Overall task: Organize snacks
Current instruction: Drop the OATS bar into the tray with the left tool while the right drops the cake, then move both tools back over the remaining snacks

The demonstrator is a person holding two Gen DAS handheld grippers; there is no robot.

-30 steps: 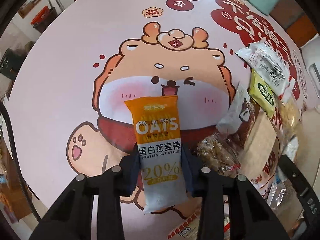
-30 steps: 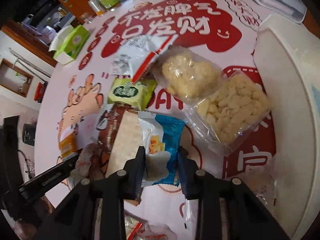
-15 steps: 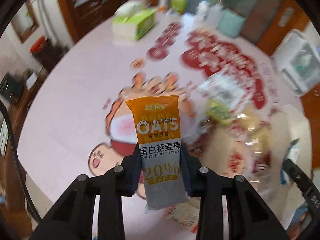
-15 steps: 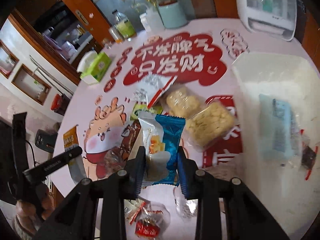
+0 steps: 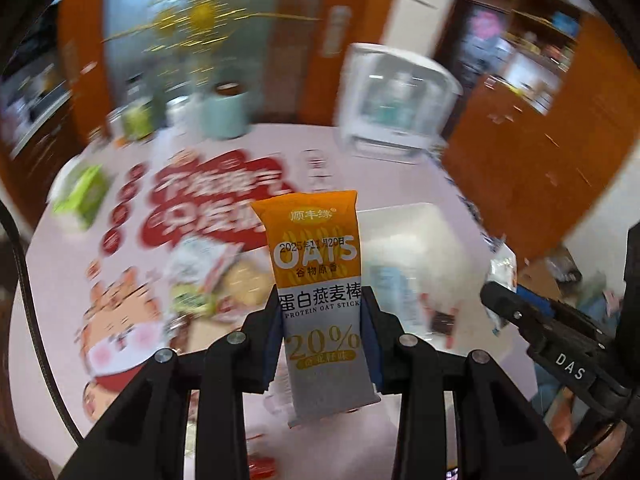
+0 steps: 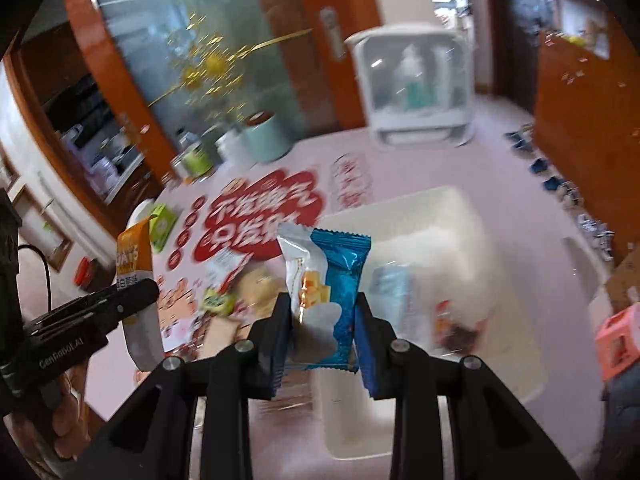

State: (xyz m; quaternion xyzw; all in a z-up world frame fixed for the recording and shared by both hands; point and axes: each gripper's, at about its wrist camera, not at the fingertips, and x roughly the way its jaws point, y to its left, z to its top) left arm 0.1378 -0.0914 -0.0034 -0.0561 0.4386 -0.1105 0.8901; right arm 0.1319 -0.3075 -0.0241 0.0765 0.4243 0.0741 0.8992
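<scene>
Now airborne: left tongs (image 5: 322,344) clamped on the oat bar (image 5: 318,280), right tongs (image 6: 322,328) on the blue packet (image 6: 326,292), both raised off the table and turned toward the white bin (image 6: 460,216) ahead, ready for dropping in.

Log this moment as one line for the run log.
left tool: shut on orange oat stick packet | right tool: shut on blue snack packet | both held above table | white plastic bin: ahead, some snacks inside

orange-and-grey oat bar (image 5: 320,288), blue-and-white packet (image 6: 326,292), white bin (image 6: 460,240)
</scene>
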